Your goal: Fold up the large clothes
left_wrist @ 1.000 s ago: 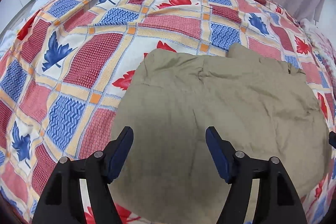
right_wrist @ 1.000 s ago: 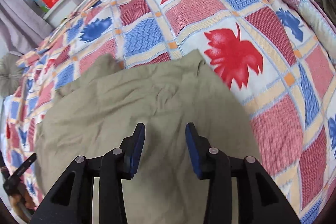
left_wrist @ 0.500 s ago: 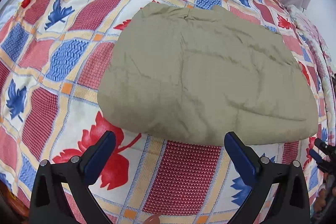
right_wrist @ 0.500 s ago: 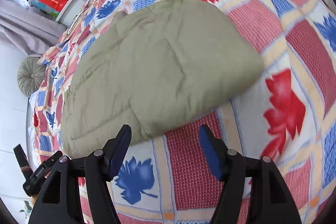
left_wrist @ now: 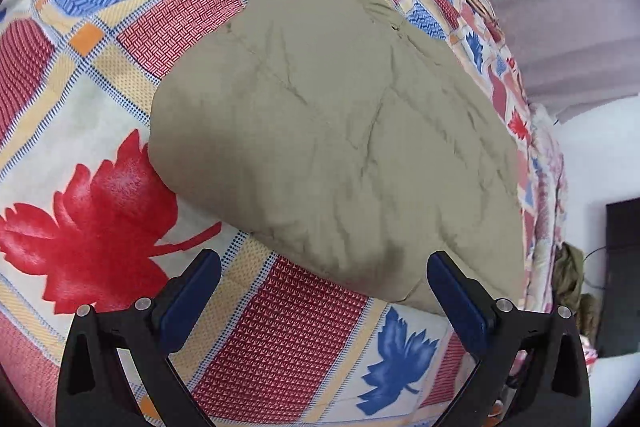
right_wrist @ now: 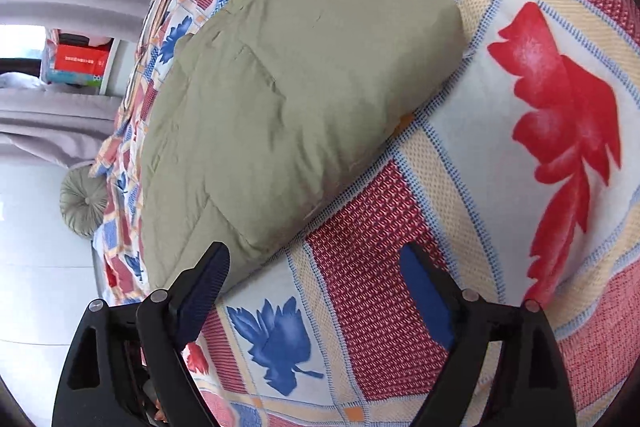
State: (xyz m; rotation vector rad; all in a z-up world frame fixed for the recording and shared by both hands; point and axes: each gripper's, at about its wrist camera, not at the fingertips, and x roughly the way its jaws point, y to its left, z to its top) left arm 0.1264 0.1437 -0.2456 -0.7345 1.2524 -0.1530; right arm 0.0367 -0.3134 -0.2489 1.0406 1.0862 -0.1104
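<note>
A folded olive-green padded garment point(left_wrist: 340, 131) lies as a thick bundle on the patterned bedspread point(left_wrist: 92, 187). It also shows in the right wrist view point(right_wrist: 280, 99). My left gripper point(left_wrist: 324, 287) is open and empty, hovering just in front of the garment's near edge. My right gripper point(right_wrist: 316, 279) is open and empty, over the bedspread point(right_wrist: 520, 107) beside the garment's near corner. Neither gripper touches the garment.
A round grey-green cushion point(right_wrist: 82, 203) lies at the far end of the bed. Grey curtains point(left_wrist: 560, 7) hang behind it. A shelf with a red box point(right_wrist: 80, 61) stands by the curtain. Some crumpled clothing point(left_wrist: 568, 279) sits beyond the bed's right edge.
Both grippers have pulled back off the garment toward the bed's near edge, opened wider, and tilted. The garment now lies folded ahead of them instead of under the fingers.
</note>
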